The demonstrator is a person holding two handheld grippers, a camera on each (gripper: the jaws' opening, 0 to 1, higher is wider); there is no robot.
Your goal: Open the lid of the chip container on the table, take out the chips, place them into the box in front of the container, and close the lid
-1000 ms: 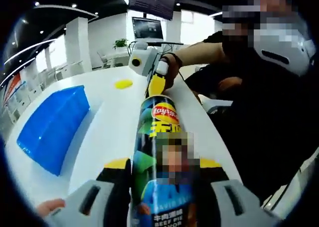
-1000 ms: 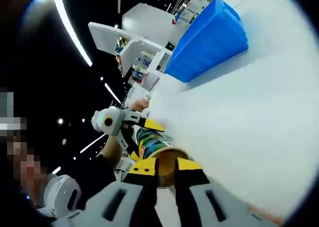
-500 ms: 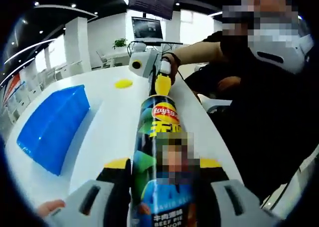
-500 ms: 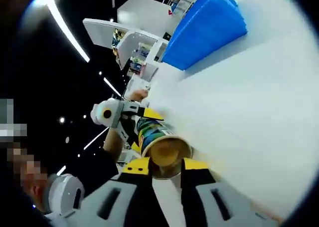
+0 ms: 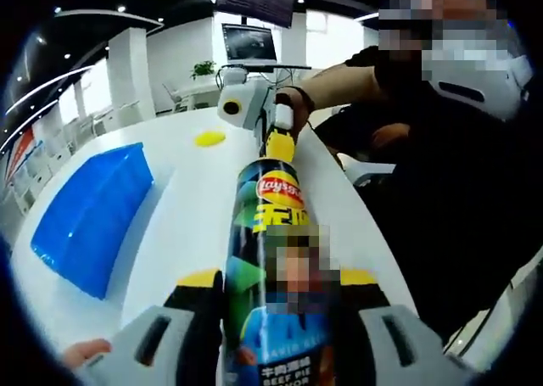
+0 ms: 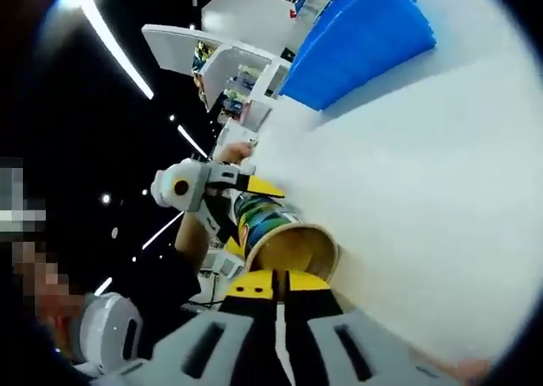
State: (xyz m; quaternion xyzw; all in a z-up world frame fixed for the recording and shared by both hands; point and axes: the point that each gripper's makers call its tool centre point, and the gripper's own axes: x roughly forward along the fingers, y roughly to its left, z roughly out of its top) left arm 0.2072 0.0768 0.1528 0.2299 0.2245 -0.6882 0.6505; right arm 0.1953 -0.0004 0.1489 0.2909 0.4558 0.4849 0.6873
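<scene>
The chip container (image 5: 270, 259) is held lying on its side above the white counter (image 5: 178, 216), with its body gripped firmly between the two jaws of the left claw (image 5: 273, 294). In the right gripper view the open mouth of the chip container (image 6: 293, 248) is seen just ahead of the right claw (image 6: 278, 286), whose jaws are pressed together with nothing between them. The yellow lid (image 5: 209, 138) is already off and lies on the counter, well apart from the container. The blue box (image 5: 89, 212) stands on the counter, to the side of the container.

The step in hand is judged to be the taking out of the chips. To do it well, the container should be kept steady by the left claw, without more squeeze than is needed, because the tube wall may be dented. The right claw must be opened first, then brought straight to the mouth. The chips are probably fragile, so a light grip is advised. Whether chips are inside cannot be told from the pictures.
</scene>
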